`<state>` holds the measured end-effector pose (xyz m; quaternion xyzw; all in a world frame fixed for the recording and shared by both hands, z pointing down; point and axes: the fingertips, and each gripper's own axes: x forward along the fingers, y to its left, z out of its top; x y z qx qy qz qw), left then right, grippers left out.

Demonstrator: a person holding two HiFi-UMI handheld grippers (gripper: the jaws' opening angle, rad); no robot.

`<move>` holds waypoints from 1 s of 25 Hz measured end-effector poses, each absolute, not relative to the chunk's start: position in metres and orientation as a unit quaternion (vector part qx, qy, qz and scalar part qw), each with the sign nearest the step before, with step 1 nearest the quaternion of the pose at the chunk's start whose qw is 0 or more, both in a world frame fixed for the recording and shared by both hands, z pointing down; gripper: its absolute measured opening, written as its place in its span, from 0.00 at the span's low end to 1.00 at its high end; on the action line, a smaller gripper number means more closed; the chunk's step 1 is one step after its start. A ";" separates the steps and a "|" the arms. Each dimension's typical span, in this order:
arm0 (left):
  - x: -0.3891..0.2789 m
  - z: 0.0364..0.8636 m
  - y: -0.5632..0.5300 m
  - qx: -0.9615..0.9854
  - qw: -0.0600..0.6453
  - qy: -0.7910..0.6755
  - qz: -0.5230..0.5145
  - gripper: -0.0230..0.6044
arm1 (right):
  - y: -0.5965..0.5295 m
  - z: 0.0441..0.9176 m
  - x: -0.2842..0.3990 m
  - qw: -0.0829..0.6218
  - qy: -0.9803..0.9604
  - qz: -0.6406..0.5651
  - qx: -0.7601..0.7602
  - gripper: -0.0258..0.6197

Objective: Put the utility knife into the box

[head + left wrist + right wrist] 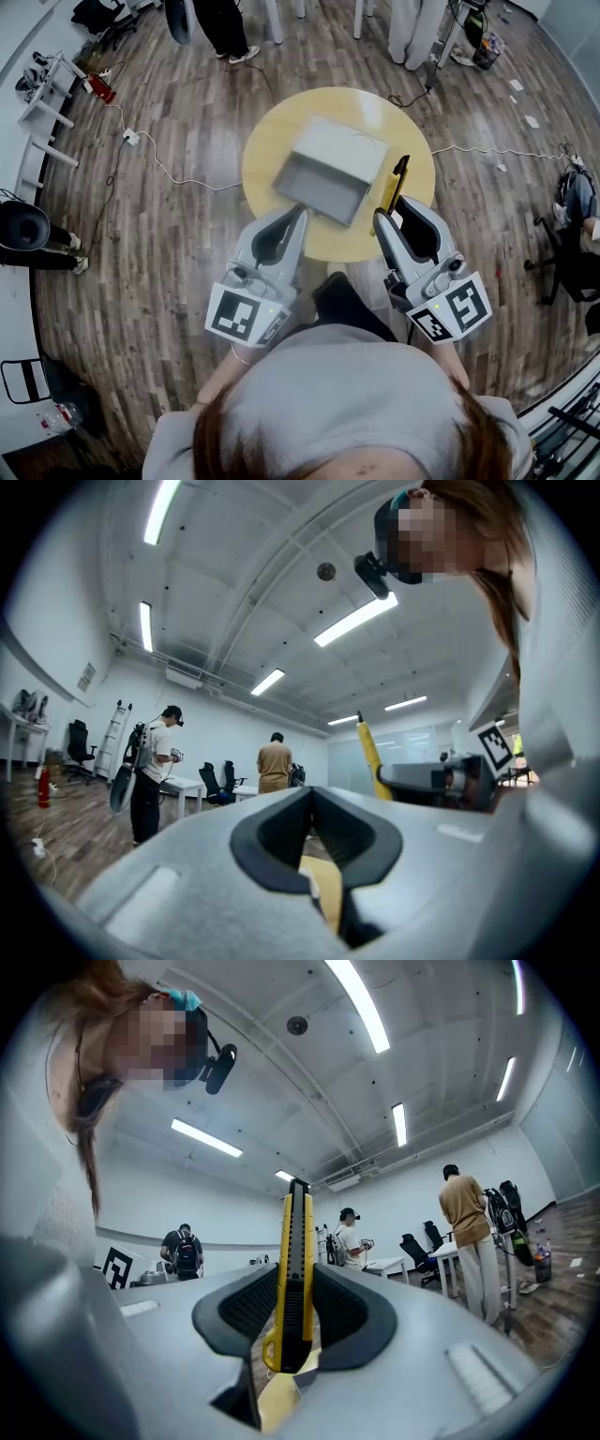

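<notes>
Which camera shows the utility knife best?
The right gripper view: the utility knife stands upright, large and clear, clamped in the right gripper. The head view shows it small beside the box; the left gripper view shows only a yellow sliver.

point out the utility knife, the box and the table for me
utility knife (294, 1260), right gripper view, on the black strip down its yellow body
box (342, 145), head view, on its pale upper face
table (264, 155), head view, on the bare yellow top left of the box
</notes>
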<state>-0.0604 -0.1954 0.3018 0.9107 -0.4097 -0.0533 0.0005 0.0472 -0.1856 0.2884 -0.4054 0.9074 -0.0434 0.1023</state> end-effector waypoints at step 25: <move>-0.079 0.287 -0.354 0.897 -0.015 -0.438 -0.051 0.04 | -0.332 0.334 0.028 0.006 0.928 -0.072 -0.365 0.23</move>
